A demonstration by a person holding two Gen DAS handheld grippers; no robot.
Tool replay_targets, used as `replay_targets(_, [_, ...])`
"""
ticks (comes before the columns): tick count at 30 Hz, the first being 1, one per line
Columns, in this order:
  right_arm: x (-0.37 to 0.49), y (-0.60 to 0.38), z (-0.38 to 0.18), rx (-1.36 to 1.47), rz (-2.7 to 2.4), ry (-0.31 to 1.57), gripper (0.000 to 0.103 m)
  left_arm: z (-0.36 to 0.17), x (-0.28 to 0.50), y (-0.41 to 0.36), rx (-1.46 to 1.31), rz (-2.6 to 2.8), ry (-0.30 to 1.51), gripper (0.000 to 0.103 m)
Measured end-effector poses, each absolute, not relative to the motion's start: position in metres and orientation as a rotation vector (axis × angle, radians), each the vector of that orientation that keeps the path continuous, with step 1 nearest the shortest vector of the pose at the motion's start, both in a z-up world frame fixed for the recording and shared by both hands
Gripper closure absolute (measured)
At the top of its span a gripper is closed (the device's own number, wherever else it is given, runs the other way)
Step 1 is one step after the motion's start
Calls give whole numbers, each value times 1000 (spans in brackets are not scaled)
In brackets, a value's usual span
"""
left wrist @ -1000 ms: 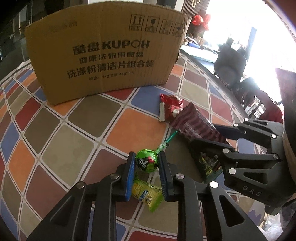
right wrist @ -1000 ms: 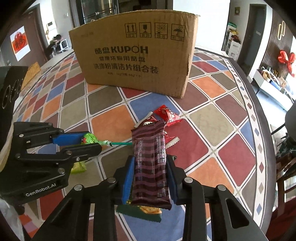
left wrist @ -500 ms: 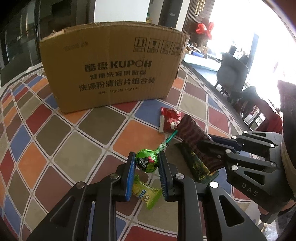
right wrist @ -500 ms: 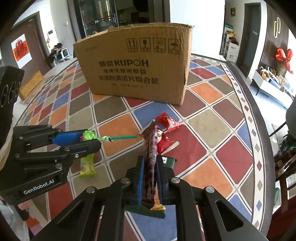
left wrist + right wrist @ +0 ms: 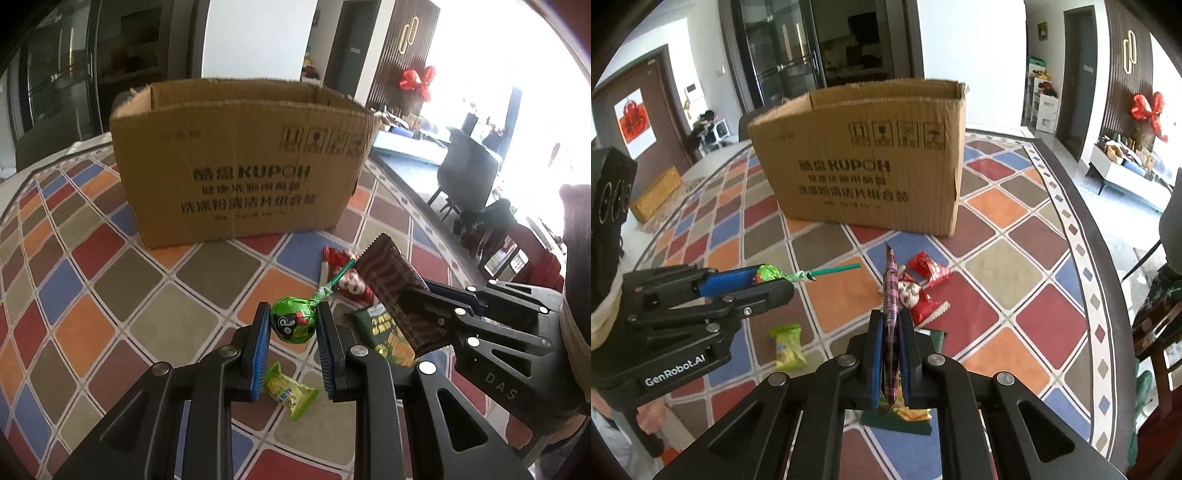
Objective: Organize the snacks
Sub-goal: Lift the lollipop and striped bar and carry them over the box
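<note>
Left gripper [image 5: 291, 325]: fingers nearly closed, pinching green lollipop [image 5: 293, 322], held above counter [image 5: 129, 280]. Right gripper [image 5: 891, 334]: fingers fully clamped on brown snack bar [image 5: 891, 291], edge-on, off counter. Open cardboard box [image 5: 864, 162] behind. 4 snacks lie on counter.

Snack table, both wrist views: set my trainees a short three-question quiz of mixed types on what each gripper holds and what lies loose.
1. True or false: the left gripper is shut on the green lollipop.
2. The right gripper holds: A) brown wrapper B) red packet C) yellow candy
3. Fill in: the cardboard box stands with its top ____.

Key: 1 true; 2 A; 3 open.
</note>
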State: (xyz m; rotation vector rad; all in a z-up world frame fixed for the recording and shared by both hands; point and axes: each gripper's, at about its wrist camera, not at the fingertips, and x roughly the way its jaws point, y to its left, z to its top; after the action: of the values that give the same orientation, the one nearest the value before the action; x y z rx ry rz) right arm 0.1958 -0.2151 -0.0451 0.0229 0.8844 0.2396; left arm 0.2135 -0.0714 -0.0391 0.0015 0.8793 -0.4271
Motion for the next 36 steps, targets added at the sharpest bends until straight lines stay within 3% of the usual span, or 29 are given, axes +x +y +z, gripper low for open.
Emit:
replay_targets(24, [227, -223, 42, 144, 196, 640, 94, 66, 247, -58, -4, -355, 632, 78])
replay_targets(36, [261, -218, 78, 168, 228, 576, 94, 92, 282, -56, 3, -328, 605, 78])
